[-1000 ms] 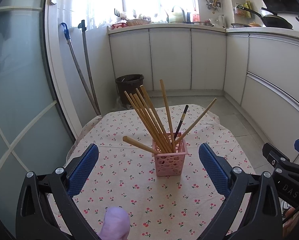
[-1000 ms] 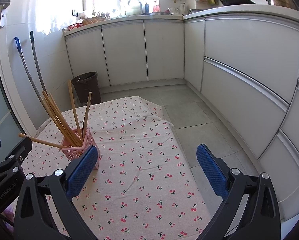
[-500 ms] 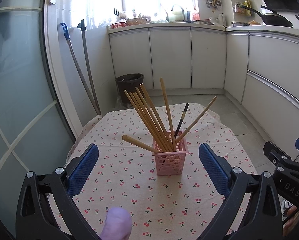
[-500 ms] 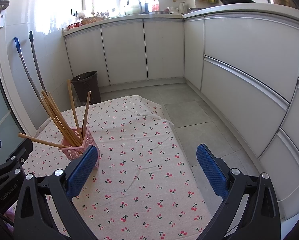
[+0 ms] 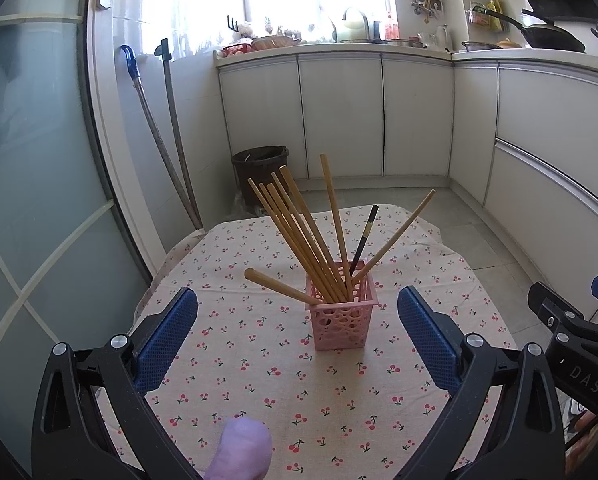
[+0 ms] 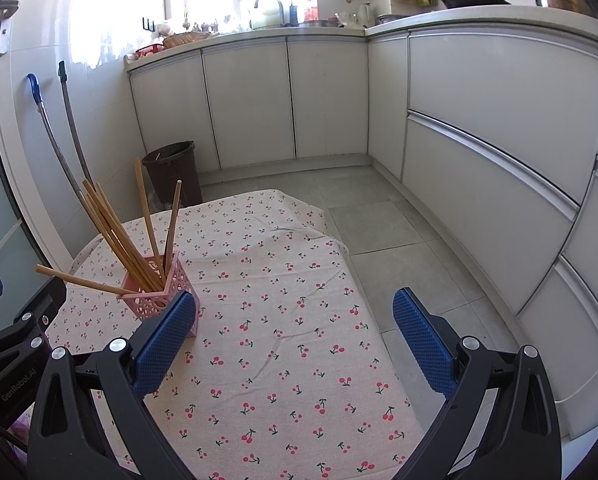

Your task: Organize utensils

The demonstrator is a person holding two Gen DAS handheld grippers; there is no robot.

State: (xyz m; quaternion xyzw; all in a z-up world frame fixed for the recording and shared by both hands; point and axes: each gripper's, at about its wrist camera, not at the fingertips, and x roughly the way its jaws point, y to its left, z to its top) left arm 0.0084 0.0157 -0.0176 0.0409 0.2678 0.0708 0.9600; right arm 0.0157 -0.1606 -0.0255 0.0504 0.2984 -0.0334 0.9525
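A pink perforated basket [image 5: 342, 320] stands on the cherry-print tablecloth [image 5: 259, 360], holding several wooden chopsticks [image 5: 299, 232] and one black chopstick [image 5: 363, 236] that fan out upward. My left gripper [image 5: 297, 340] is open and empty, with the basket just beyond and between its blue pads. In the right wrist view the same basket [image 6: 155, 300] sits at the left, partly behind the left blue pad. My right gripper [image 6: 295, 344] is open and empty over bare tablecloth [image 6: 279, 320]. The other gripper's black body [image 6: 15, 340] shows at the left edge.
A lilac rounded object [image 5: 241, 450] pokes up at the near table edge. Beyond the table are a dark waste bin [image 5: 261, 172], two long handles [image 5: 167, 140] leaning on the wall, white cabinets [image 6: 479, 140] and tiled floor [image 6: 379, 232] to the right.
Both views shift only slightly; the basket and chopsticks stay put and both grippers remain open.
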